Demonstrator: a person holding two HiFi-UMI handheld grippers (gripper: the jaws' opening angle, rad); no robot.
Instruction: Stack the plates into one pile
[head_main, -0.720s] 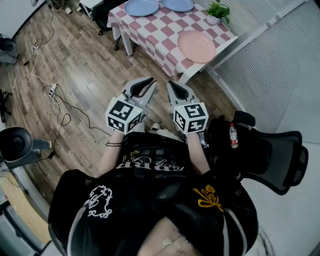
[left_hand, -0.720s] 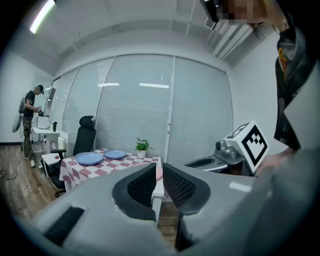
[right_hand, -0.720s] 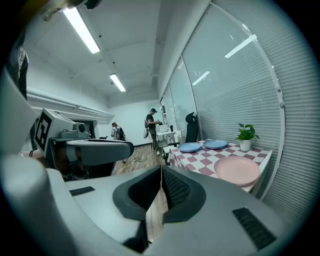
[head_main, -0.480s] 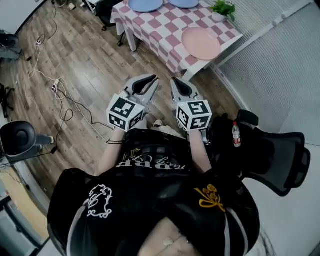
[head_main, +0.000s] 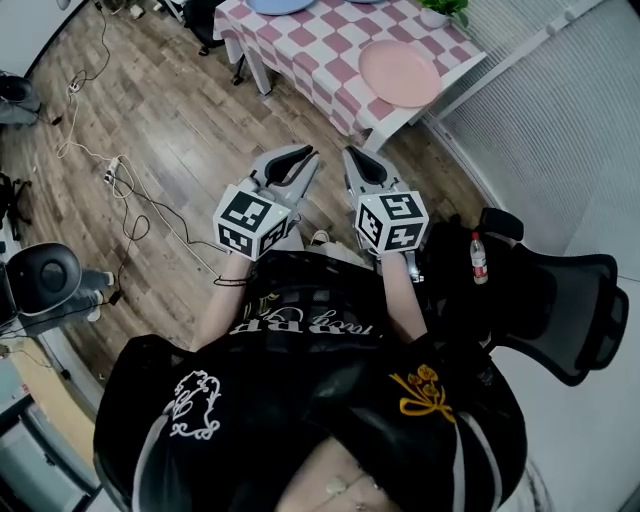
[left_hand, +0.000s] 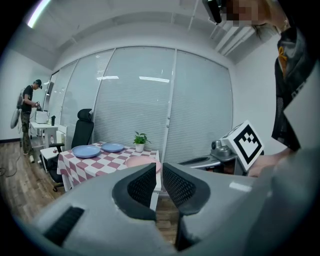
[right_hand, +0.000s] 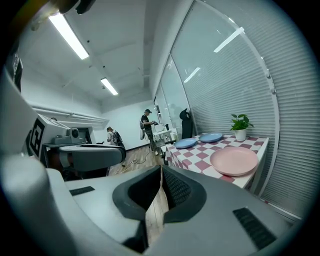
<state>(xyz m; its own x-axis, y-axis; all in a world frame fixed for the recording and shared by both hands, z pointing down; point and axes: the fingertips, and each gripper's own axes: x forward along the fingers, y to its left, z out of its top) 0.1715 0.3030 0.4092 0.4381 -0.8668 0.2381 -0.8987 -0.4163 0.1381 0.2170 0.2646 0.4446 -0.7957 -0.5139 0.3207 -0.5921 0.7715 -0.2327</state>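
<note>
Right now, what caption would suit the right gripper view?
Empty, shut right claw faces a checkered table bearing one pink plate and two blue plates.

A brown wooden floor (head_main: 170, 110) is seen across the upper left of the head view, and thin cables (head_main: 112, 180) are spread over it. At the top, a surface (head_main: 320, 50) covered with a pink and white checked cloth is set beside a wall of closed white blinds (head_main: 550, 120). A black chair (head_main: 560, 300) is parked at the right, with a water bottle (head_main: 479, 258) just beside it. Long lamps (right_hand: 74, 34) are lit on the white ceiling.
</note>
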